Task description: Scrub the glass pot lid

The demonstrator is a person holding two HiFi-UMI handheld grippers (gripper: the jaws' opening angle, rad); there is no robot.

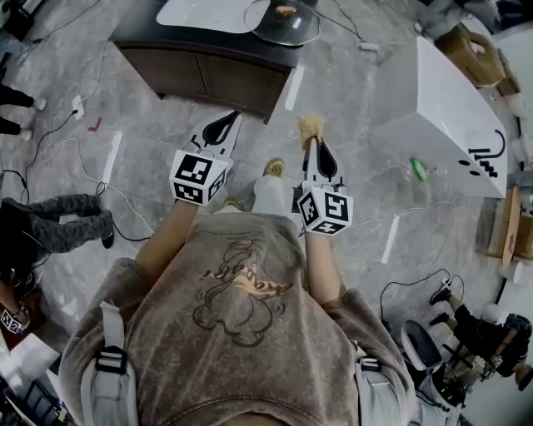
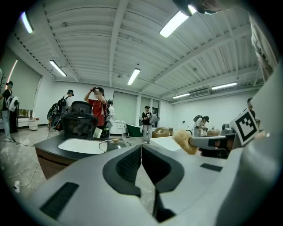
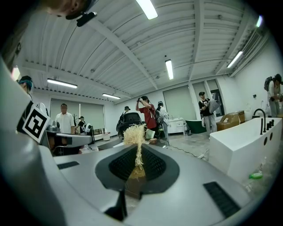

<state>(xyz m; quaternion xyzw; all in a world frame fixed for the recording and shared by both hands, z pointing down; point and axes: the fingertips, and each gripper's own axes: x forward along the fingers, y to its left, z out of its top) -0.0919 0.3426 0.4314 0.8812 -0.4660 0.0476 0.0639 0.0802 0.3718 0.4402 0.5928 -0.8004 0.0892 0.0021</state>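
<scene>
Closest to the head camera I see the wearer's brown printed shirt (image 1: 241, 333), with both forearms reaching out from it. Ahead of that, the left gripper (image 1: 231, 118) has its jaws pressed together with nothing between them; its own view shows the two dark pads meeting along a thin line. Beside it but apart, the right gripper (image 1: 313, 140) is clamped on a tan fibrous scrubber (image 1: 311, 126), whose frayed tuft sticks out past the tips. Both point roughly level above the grey marble floor (image 1: 350, 91). Beyond them I see the dark bench (image 1: 200, 71), well clear of either gripper. On its top lies the glass pot lid (image 1: 286, 22), knob up, at the right edge of a white basin (image 1: 208, 12). Off to the right stands a white tub (image 1: 441, 116), with a small green item (image 1: 417, 169) on the floor at its foot
</scene>
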